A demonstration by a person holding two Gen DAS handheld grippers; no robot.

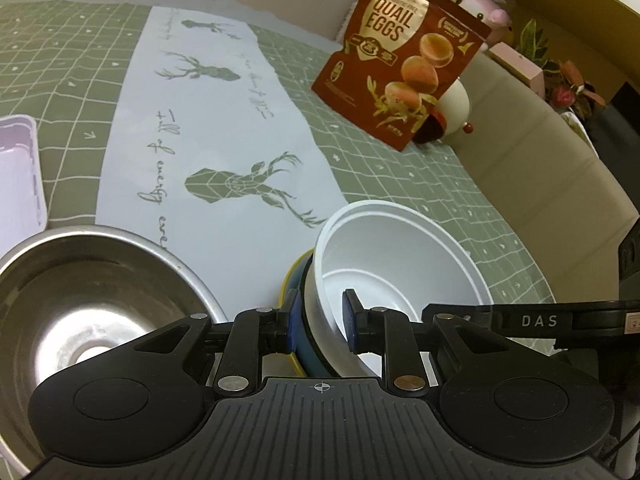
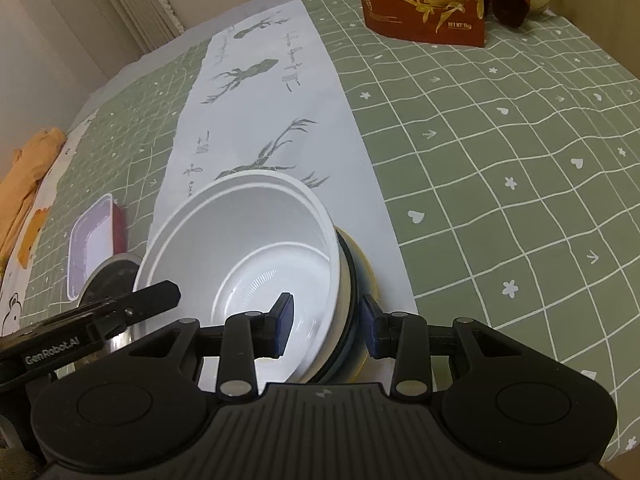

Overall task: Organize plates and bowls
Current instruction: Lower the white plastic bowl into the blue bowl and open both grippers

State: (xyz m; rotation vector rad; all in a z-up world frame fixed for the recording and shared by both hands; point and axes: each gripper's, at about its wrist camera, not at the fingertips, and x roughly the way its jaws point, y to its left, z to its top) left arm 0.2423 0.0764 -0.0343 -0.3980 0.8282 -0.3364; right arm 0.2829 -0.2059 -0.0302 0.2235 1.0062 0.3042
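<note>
So I'm looking at a white plastic bowl (image 1: 400, 264) that's sitting nested in a dark blue bowl with a yellow rim (image 1: 298, 280), right at the tips of both tongs on the pale deer-print table runner (image 1: 208, 128). The white one is empty and looks tilted a bit. Left of my left tongs there's an empty stainless steel bowl (image 1: 92, 300), and further left the corner of an empty pale pink rectangular tray (image 1: 20, 168). Way ahead of the tongs a red quail-egg pouch (image 1: 400, 64) is standing on the green checked tablecloth (image 1: 460, 184).

My left tongs (image 1: 320, 318) are pinching narrow over the near walls of both bowls, one blue pad outside the stack, the other inside the white bowl. My right tongs (image 2: 327, 326) are clamping the opposite side of the stack the same way: left pad inside the white bowl, right pad outside against the blue one.
</note>
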